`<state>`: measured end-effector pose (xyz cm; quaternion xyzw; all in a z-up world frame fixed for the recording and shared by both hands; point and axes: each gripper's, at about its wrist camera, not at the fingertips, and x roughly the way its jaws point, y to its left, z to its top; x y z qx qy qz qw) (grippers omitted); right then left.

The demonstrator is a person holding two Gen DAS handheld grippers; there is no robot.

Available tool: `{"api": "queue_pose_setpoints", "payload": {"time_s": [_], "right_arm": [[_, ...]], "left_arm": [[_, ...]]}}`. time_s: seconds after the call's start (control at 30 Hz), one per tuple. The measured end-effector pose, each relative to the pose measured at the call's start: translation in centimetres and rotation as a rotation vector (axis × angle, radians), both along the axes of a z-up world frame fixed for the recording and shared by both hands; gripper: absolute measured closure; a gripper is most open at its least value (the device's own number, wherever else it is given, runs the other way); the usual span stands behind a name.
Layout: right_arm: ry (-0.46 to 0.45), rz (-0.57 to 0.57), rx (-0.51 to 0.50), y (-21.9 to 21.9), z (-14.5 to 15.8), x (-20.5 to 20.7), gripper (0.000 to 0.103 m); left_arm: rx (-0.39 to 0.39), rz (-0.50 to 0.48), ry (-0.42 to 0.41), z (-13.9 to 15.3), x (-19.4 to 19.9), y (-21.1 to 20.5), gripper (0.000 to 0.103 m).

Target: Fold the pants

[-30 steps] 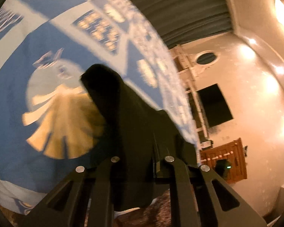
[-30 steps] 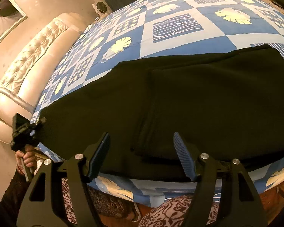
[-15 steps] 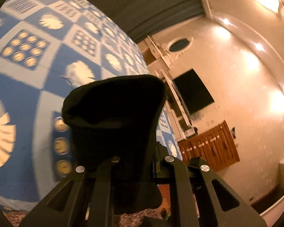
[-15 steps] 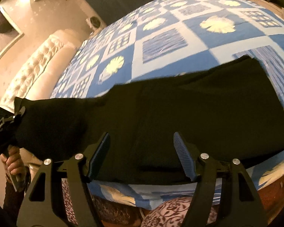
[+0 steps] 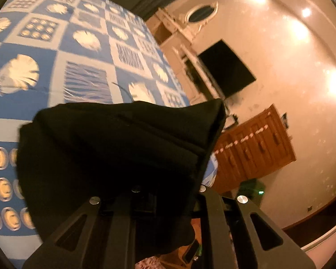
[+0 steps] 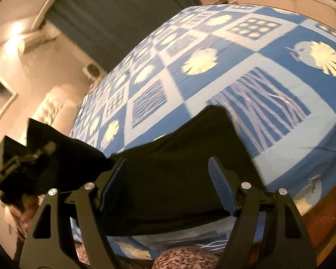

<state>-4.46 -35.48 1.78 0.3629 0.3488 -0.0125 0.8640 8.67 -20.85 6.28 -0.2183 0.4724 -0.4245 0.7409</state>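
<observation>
Your left hand-held gripper (image 5: 165, 192) pinches the soft, limp black pants (image 6: 179, 174); your right hand-held gripper (image 6: 168, 179) hangs spread, so take the far hem

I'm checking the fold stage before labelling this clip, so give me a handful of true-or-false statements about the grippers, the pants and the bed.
1. The left gripper is clamped on a bunch of the black pants. True.
2. The right gripper is shut on the pants. False: its jaws stand open with nothing between them, above the fabric.
3. The pants lie on a plain white sheet. False: the bedspread is blue and white checks with shell and stripe prints.
4. One end of the pants is raised off the bed by the left gripper. True.
5. The pants are red. False: they are black.
</observation>
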Motion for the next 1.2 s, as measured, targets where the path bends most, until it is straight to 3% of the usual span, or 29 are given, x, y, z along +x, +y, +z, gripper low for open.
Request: {"api": "queue_pose_setpoints", "payload": {"time_s": [0.3, 0.43, 0.53, 0.67, 0.73, 0.87, 1.0, 1.2], "right_arm": [[0.014, -0.119, 0.084, -5.4, -2.6, -1.6, 0.029], [0.032, -0.142, 0.11, -6.5, -3.9, -1.9, 0.029], [0.043, -0.148, 0.117, -6.7, -4.5, -2.0, 0.029], [0.06, -0.144, 0.139, -6.8, -5.3, -2.0, 0.029], [0.063, -0.136, 0.14, -6.6, -5.3, -1.9, 0.029], [0.071, -0.129, 0.137, -6.6, -5.3, -1.9, 0.029], [0.085, -0.111, 0.125, -6.5, -5.3, -1.7, 0.028], [0.094, -0.081, 0.1, -5.9, -5.1, -1.3, 0.028]], "left_arm": [[0.167, -0.077, 0.066, -6.3, -0.5, -10.9, 0.09], [0.264, -0.087, 0.065, -8.7, -0.9, -13.1, 0.089], [0.29, -0.08, 0.063, -9.2, -1.0, -13.8, 0.085], [0.272, -0.074, 0.06, -8.8, -1.5, -14.2, 0.07], [0.244, -0.076, 0.051, -8.2, -2.1, -14.5, 0.054], [0.187, -0.117, 0.051, -6.8, -3.4, -15.1, 0.05], [0.155, -0.122, 0.001, -4.6, -4.5, -13.9, 0.039], [0.115, -0.023, 0.017, -4.2, -4.4, -6.9, 0.037]]}}
